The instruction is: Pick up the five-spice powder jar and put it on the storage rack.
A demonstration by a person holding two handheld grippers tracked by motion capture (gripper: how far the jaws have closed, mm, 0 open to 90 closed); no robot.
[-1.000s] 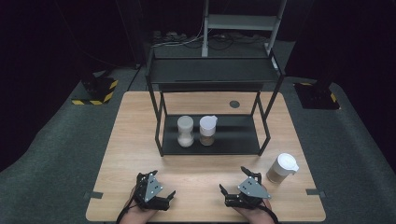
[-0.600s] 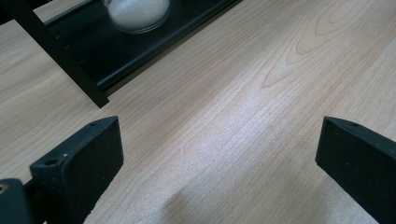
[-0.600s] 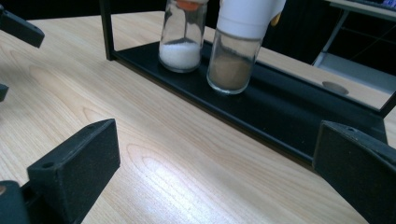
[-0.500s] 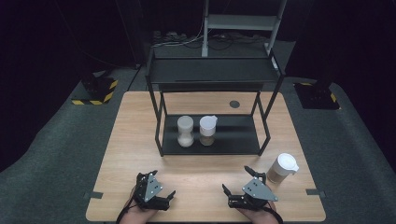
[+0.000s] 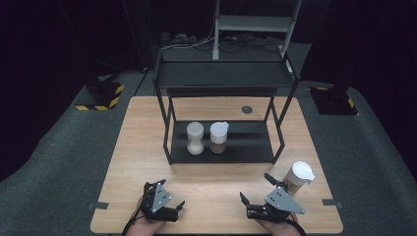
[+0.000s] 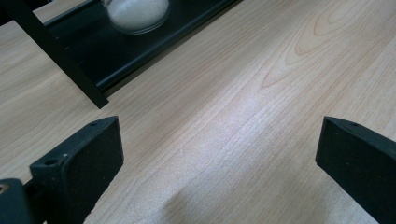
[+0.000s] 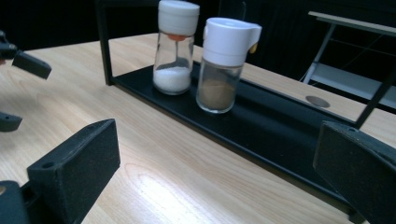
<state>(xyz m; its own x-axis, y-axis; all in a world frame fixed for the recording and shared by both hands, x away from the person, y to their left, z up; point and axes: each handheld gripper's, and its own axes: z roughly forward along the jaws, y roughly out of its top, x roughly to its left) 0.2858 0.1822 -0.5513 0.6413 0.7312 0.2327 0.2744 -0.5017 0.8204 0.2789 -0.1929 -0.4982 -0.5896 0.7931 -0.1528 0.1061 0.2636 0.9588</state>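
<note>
While both tongs rest low at the near edge of the table [image 5: 147, 147], each stands wide open and holds nothing. Ahead of the left tongs [image 5: 164, 206], slightly to their right, a black rack [image 5: 223, 78] stands on the table. On its lower shelf two shakers stand upright, just beside each other: one with white grains [image 5: 195, 137], one with brown powder and a white flip cap [image 5: 219, 137]. Just beyond the right tongs [image 5: 259, 191], near their outer jaw, stands a third jar with a white lid [image 5: 299, 177], off the rack. The likely risk: the right tongs, so close to that jar, could clip it on swinging out and tip it. Reaching under the top shelf could also strike the rack's frame. Counted: two tongs, three jars, one rack.
</note>
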